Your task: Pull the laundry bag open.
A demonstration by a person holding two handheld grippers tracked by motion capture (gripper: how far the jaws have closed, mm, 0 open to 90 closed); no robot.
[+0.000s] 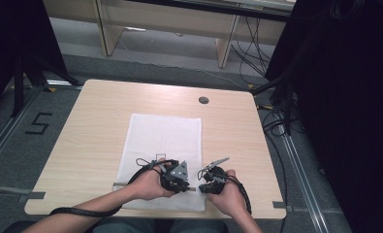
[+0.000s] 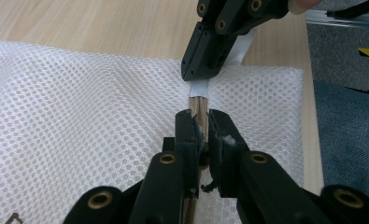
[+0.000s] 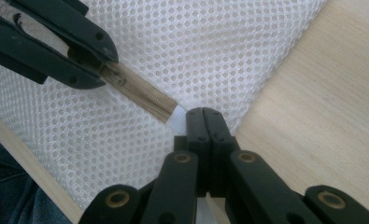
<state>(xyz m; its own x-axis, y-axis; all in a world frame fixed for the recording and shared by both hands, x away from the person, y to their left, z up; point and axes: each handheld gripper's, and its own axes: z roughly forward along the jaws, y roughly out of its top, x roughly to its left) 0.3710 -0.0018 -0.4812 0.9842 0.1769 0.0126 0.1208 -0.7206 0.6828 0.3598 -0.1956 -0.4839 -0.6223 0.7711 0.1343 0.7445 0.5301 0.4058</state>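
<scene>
White mesh bag (image 1: 162,145) is lying flat on the table (image 1: 92,121) near the front edge, left gripper (image 2: 199,128) clamping its zipper (image 3: 140,95) while right gripper (image 3: 205,122) is pinching the white end tab, probably bracing the track for zipping.

Grey floor (image 1: 145,48), wooden furniture legs (image 1: 106,29), dark curtains (image 1: 354,97)
</scene>
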